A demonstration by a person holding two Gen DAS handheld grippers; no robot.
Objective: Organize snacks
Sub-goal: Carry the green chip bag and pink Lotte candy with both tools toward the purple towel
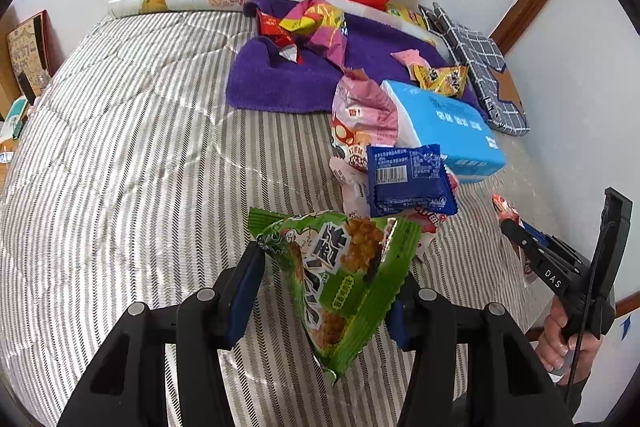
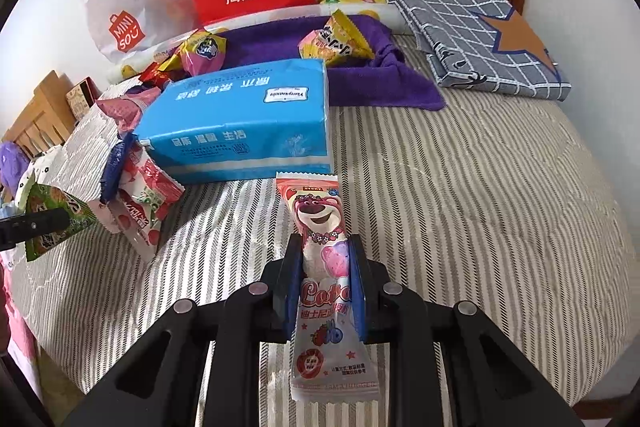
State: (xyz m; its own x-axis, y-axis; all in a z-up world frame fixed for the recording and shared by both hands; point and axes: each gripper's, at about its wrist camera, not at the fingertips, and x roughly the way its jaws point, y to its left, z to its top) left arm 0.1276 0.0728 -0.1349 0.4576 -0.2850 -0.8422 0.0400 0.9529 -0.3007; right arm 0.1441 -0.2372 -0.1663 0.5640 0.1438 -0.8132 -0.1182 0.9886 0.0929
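Snacks were in both grips: green packet (image 1: 340,279) pinched by left fingers (image 1: 244,291), pink stick (image 2: 324,267) pinched lengthwise by right fingers (image 2: 290,283), both above the bed's (image 2: 480,187) near edge.

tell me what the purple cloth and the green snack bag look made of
Purple cloth: soft terry or microfibre towelling by the look, matte with a fuzzy pile. Green snack bag: thin printed plastic film, probably glossy, with crinkles and serrated sealed edges.
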